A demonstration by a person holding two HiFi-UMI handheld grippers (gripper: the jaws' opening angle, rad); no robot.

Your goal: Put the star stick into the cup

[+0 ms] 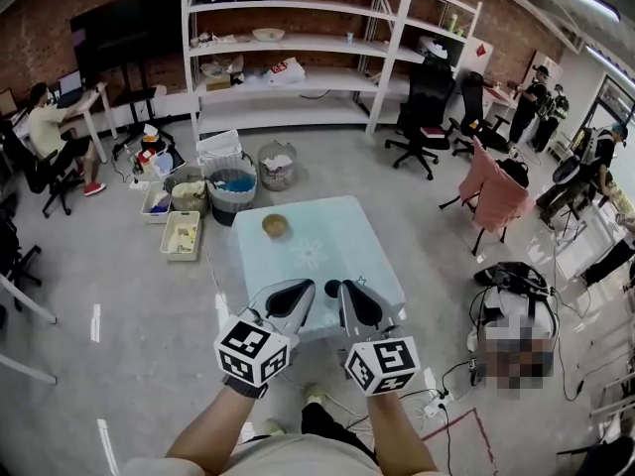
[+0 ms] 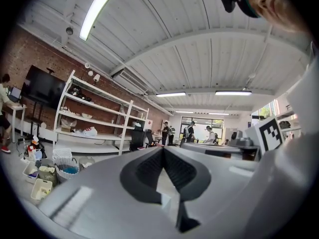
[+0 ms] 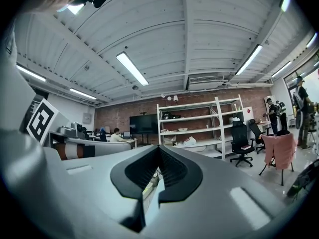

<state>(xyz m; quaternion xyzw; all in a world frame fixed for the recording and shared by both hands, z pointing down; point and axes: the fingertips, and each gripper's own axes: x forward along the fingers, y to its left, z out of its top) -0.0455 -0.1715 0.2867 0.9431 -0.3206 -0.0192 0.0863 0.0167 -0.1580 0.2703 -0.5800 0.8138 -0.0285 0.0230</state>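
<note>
Cup [image 1: 275, 226] looks tan and round; left gripper [image 2: 162, 150] and right gripper [image 3: 159, 148] fingers together, empty.

The table [image 1: 349, 234] is pale mint with a white flower motif at its middle, and a tan cup [image 1: 275, 226] sits toward its far left. At its near edge, the left gripper [image 1: 306, 287] and right gripper [image 1: 345, 287] are grey with black pads, their cubes white with black square markers. Beyond the table is a grey bucket [image 1: 233, 188] with blue contents, and to its right a pink cloth [image 1: 494, 194].
</note>
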